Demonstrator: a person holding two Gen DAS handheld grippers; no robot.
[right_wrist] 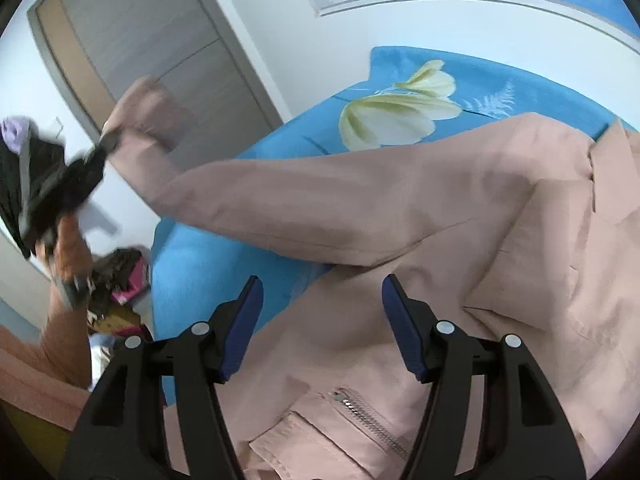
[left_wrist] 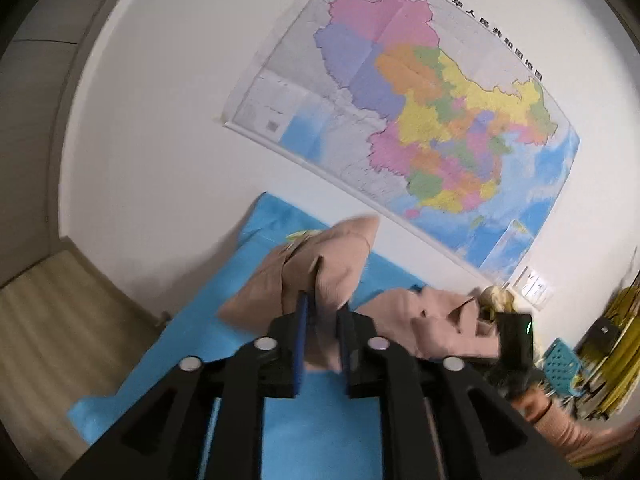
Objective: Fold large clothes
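Observation:
A large pale pink jacket (right_wrist: 440,208) lies on a bed with a blue flowered sheet (right_wrist: 280,144). One sleeve (right_wrist: 248,196) stretches up and to the left, off the bed. My left gripper (left_wrist: 324,304) is shut on that sleeve's end (left_wrist: 336,256), with the cloth bunched between its blue pads. Seen from the right wrist, the left gripper (right_wrist: 60,184) is a dark blur at the far left, held in a hand. My right gripper (right_wrist: 320,284) hovers open over the jacket's body, near a zipped pocket (right_wrist: 360,412), with nothing between its pads.
A big coloured map (left_wrist: 400,120) hangs on the white wall behind the bed. A grey door (right_wrist: 140,40) stands to the left. Clutter lies on the floor beside the bed (right_wrist: 120,276). A blue basket (left_wrist: 560,364) and yellow items sit at the right.

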